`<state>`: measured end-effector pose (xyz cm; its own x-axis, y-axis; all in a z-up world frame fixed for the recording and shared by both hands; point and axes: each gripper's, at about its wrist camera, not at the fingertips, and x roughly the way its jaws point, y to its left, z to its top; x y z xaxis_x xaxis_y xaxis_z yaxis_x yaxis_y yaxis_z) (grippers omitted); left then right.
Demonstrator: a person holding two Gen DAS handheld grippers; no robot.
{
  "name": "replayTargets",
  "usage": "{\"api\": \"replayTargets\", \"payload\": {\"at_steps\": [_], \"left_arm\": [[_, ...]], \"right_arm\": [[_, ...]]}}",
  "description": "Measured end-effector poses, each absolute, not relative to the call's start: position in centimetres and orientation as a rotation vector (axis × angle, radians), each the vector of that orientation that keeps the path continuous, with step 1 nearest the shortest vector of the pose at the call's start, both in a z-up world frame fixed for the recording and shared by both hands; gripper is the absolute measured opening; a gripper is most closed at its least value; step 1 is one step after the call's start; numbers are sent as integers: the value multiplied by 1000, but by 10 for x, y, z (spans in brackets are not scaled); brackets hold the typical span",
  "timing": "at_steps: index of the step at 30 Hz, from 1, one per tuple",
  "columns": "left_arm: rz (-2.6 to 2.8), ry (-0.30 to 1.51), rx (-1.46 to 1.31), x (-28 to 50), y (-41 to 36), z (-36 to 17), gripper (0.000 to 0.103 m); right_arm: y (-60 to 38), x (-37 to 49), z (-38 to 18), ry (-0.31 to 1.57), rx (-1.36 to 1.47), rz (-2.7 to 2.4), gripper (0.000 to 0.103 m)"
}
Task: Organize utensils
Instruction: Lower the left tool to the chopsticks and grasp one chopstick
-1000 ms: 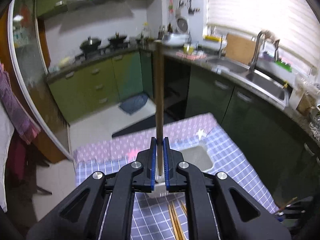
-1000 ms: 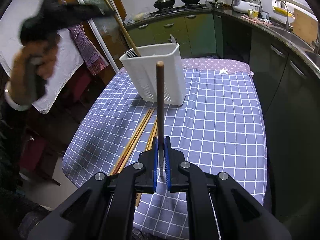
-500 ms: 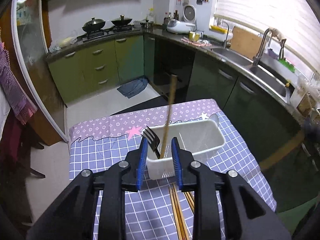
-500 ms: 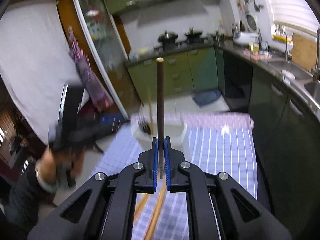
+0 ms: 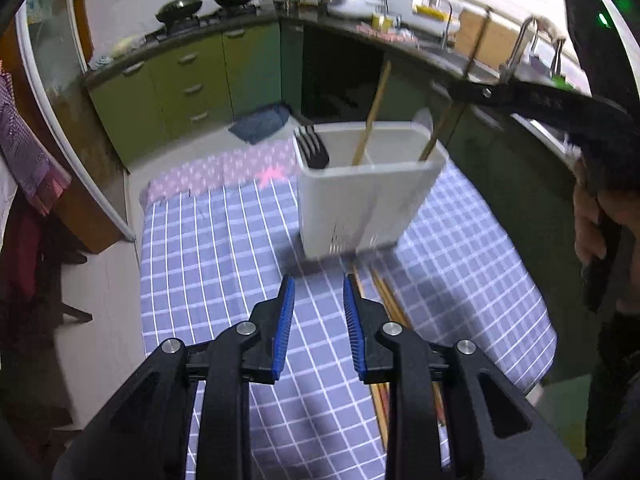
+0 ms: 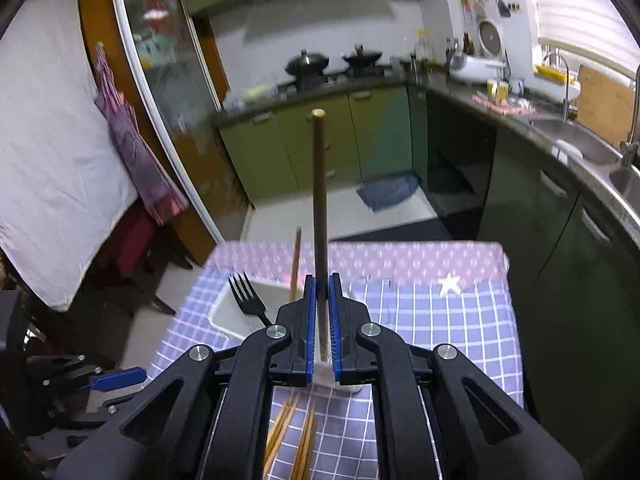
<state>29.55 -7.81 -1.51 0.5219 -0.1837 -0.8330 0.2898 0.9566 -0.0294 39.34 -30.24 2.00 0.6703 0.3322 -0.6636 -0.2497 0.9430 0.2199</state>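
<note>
**Lowering the dark chopstick into the caddy**

My right gripper [image 6: 322, 320] jaws clamp a dark chopstick [image 6: 319, 200] upright over the white utensil caddy [image 5: 360, 200]; I'd sink it straight beside the fork [image 6: 248, 298]. Left gripper [image 5: 318, 320] jaws gape empty above loose chopsticks [image 5: 386, 300] on the worktop [image 5: 208, 248]
</note>
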Motion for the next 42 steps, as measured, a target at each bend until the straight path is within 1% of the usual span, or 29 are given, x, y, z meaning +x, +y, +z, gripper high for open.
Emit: {"api": "replayTargets", "payload": {"at_steps": [3,4,6,11,13,18,25,27,36,38,42], "left_arm": [[-292,1017,137,297,-84,-28,24],[-299,1035,136,298,-87,-33,24],[-310,1063,130,300,-91,-43,24],[-327,1155,155,303,-110,-74,24],[-332,1208,157,305,-115,-89,24],[-327,1322,154,315,-127,-126,24],[-285,1390,182,330,-141,-151,24],[-282,1403,186,330,-142,-155,24],[-251,1431,221,327,-151,-166,24],[-246,1436,216,326,-154,-168,23],[-239,1440,196,326,-146,-167,23]], "right_arm": [[-299,392,17,773,77,330,8],[-299,386,16,766,75,331,12],[-301,377,23,743,68,334,16],[-308,333,47,692,59,380,16],[-309,314,44,712,39,402,21],[-319,284,4,834,-15,409,21],[-343,284,-62,1000,-6,372,21],[-347,283,-75,1021,-2,373,21],[-344,288,-87,1054,11,398,22],[-342,286,-88,1057,4,401,25],[-341,285,-91,1064,-1,404,26]]}}
